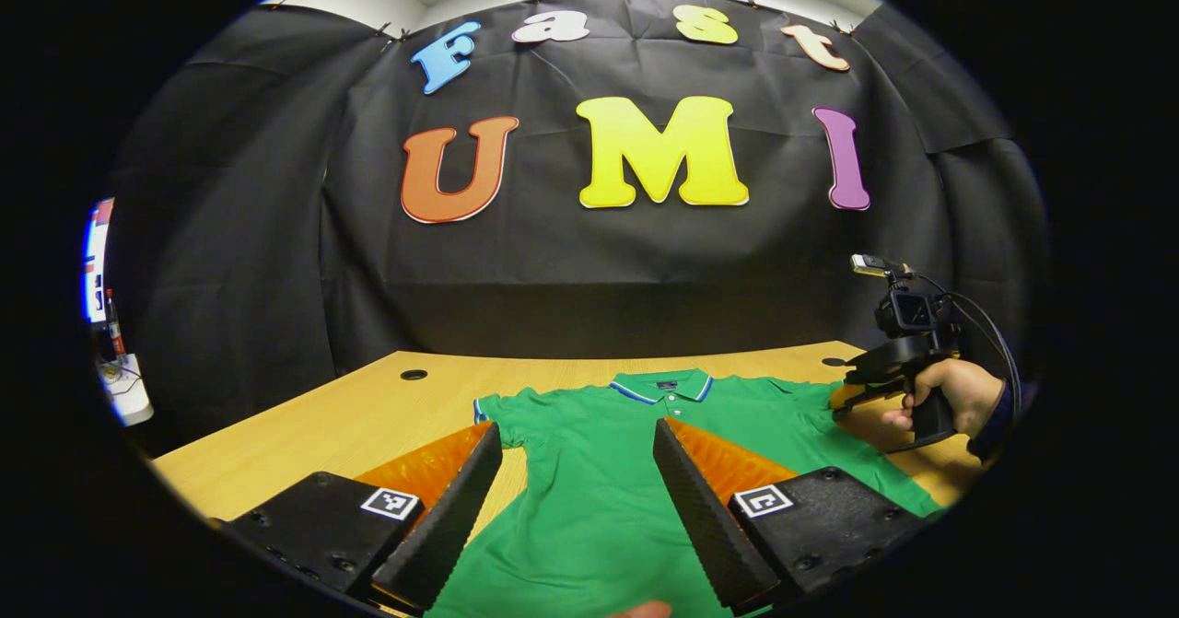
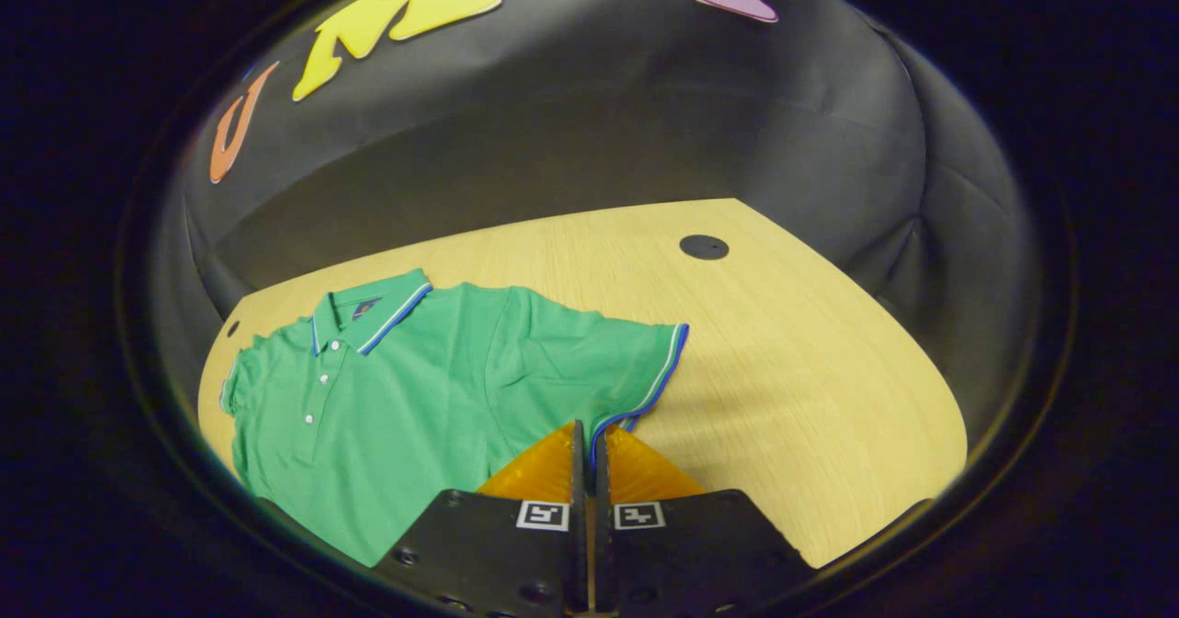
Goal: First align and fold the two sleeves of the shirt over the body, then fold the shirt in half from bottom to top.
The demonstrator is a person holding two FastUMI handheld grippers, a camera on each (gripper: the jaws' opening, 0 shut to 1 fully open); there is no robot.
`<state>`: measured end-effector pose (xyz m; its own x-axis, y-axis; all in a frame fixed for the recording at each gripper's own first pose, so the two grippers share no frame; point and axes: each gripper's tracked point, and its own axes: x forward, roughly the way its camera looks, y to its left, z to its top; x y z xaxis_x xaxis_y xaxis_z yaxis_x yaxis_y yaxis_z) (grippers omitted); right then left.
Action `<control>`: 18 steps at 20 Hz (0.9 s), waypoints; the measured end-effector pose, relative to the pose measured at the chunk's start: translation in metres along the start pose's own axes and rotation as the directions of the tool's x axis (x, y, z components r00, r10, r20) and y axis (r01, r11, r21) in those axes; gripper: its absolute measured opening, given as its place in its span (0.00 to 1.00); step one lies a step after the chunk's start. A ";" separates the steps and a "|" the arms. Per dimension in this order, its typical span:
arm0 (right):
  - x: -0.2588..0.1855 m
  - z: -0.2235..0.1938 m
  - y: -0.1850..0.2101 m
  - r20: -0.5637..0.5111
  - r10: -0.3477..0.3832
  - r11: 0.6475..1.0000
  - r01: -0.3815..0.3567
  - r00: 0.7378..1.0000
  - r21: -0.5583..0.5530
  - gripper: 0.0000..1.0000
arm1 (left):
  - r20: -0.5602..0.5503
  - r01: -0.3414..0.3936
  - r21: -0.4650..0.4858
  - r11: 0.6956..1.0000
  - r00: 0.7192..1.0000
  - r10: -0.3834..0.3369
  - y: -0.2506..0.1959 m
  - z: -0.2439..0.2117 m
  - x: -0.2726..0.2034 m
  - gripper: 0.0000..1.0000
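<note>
On the left, the left tool (image 1: 577, 452) hovers low over the body of the green shirt (image 1: 599, 489), its fingers spread wide with nothing between them. The shirt lies flat and face up on the wooden surface (image 1: 341, 415), collar (image 1: 663, 386) toward the back wall. Its left sleeve (image 1: 493, 411) lies spread just beyond the tool's finger, unfolded, with bare wood past it.

Further right, the right tool (image 2: 587, 452) has its fingers pressed together on the striped cuff of the right sleeve (image 2: 636, 369), pinching the hem edge near the corner. In the left gripper view the right tool sits at the shirt's far shoulder, with a hand (image 1: 958, 395) around its grip.

What could go wrong: the pinch looks thin, on the cuff trim alone, so I would guess the fabric could slip free if the sleeve is lifted fast. A pull taken too far might drag the whole shirt sideways and skew the collar line, as nothing pins the body. The left tool, being wide and unloaded, could catch a fold of the chest if it dips.

Room seems generous: open wood runs right of the cuff out to a dark round hole (image 2: 704, 247) and the surface's far edge, and the back strip behind the collar is free too.
</note>
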<state>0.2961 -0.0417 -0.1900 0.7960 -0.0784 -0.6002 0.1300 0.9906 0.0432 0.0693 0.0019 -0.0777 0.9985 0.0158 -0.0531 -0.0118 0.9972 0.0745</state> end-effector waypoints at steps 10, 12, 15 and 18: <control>-0.027 0.050 0.046 0.279 -0.069 0.866 0.197 0.958 -0.460 0.03 | -0.034 -0.015 -0.059 0.998 0.999 0.013 0.013 -0.008 0.005 1.00; -0.034 0.047 0.078 0.313 -0.028 0.820 0.201 0.949 -0.536 0.03 | -0.031 -0.016 -0.057 0.998 0.999 0.014 0.012 -0.007 0.004 1.00; -0.035 0.027 0.126 0.310 0.047 0.776 0.161 0.950 -0.610 0.03 | -0.021 -0.014 -0.043 0.999 1.000 0.013 0.010 -0.005 0.004 1.00; -0.032 -0.003 0.153 0.262 0.103 0.731 0.106 0.959 -0.674 0.10 | -0.019 -0.019 -0.037 0.999 1.000 0.019 0.011 -0.004 0.004 1.00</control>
<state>0.2890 0.1122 -0.1662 0.9322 -0.0024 -0.3620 -0.2196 0.7913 -0.5706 0.0731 0.0133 -0.0815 0.9969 0.0359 -0.0704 -0.0332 0.9987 0.0384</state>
